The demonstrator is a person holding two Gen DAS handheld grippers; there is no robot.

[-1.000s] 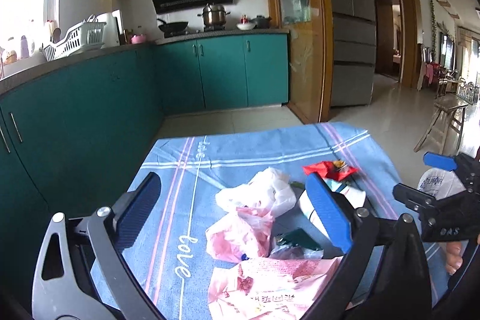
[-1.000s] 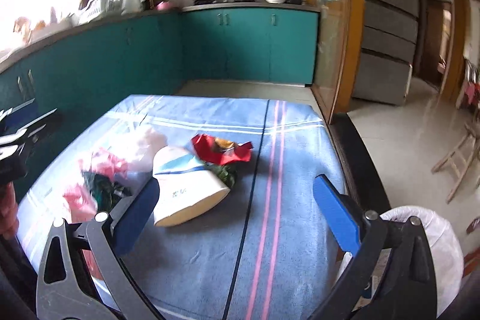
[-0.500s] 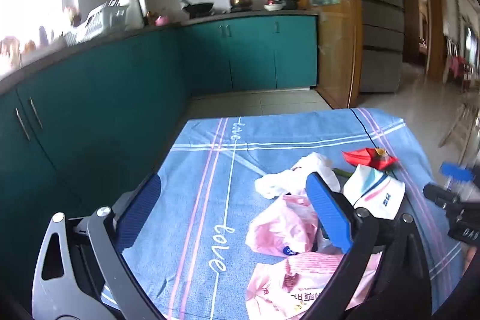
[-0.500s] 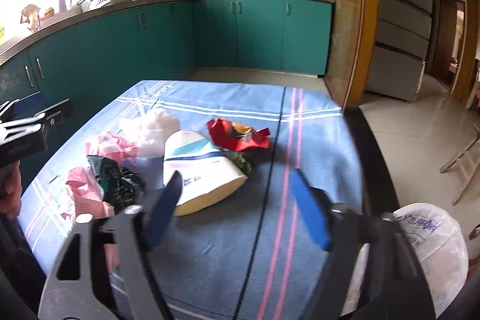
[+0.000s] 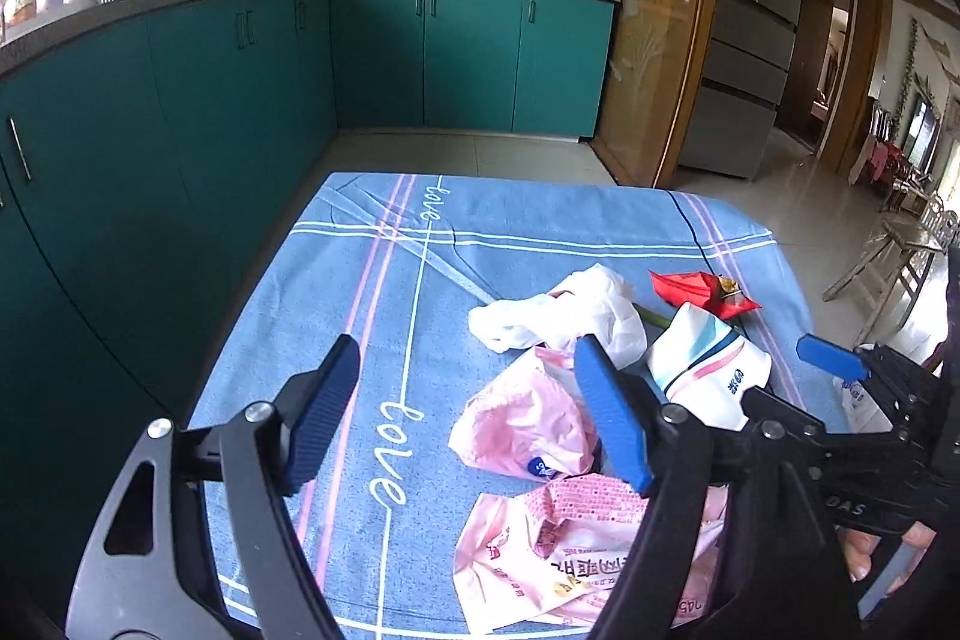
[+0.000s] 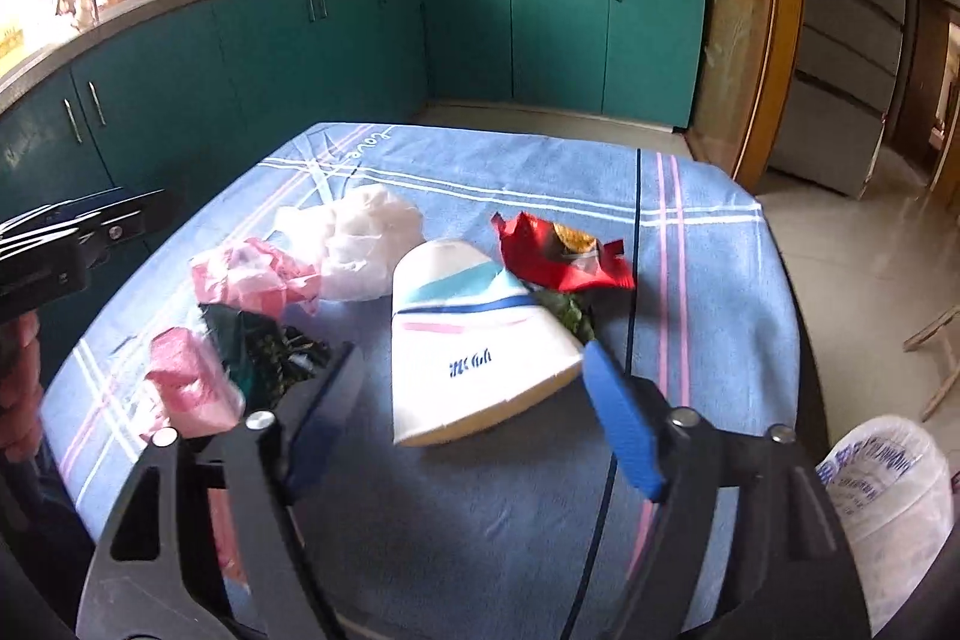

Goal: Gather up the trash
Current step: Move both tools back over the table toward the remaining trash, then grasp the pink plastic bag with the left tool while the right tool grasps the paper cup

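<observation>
Trash lies on a blue tablecloth (image 5: 384, 280): a white plastic bag (image 5: 570, 316), a crumpled pink bag (image 5: 528, 424), a pink printed wrapper (image 5: 558, 556), a squashed white paper cup (image 6: 474, 340), a red snack wrapper (image 6: 558, 253) and dark green scraps (image 6: 258, 346). My left gripper (image 5: 462, 412) is open and empty above the cloth, its right finger over the pink bag. My right gripper (image 6: 468, 412) is open and empty, its jaws on either side of the paper cup's near end, slightly above it.
A bin lined with a white bag (image 6: 888, 508) stands off the table's right edge. Teal cabinets (image 5: 180, 112) run along the left and back. A wooden door frame (image 5: 690, 40) and a stool (image 5: 882, 274) are on the right.
My left gripper has swung left and tilted down over the cloth and narrowed slightly. My right gripper has moved forward and down toward the paper cup, and its jaws have narrowed.
</observation>
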